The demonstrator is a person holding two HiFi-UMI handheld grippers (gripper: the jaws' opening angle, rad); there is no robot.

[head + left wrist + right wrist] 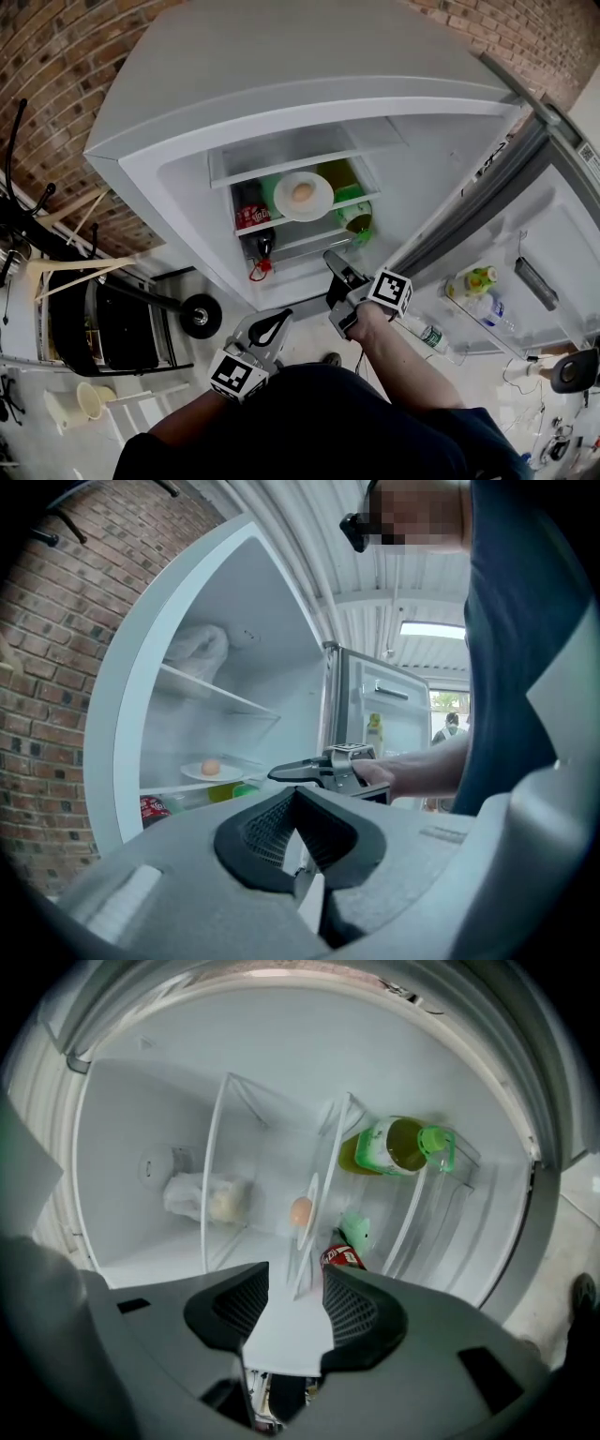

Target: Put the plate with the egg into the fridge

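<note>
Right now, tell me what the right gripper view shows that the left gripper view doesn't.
Only right: the right gripper seen along its open, empty fingers. Only left: the left gripper, shut; the brick wall; the door; the hand on the right gripper. Both: the plate with the egg inside the fridge, and a red-labelled drink.

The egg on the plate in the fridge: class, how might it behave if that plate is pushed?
The egg lies loose on a shallow plate, so it would probably roll if the plate tilts. Its shell would likely crack in a fall. The plate looks stiff and smooth, so it may slide easily when pushed.
</note>
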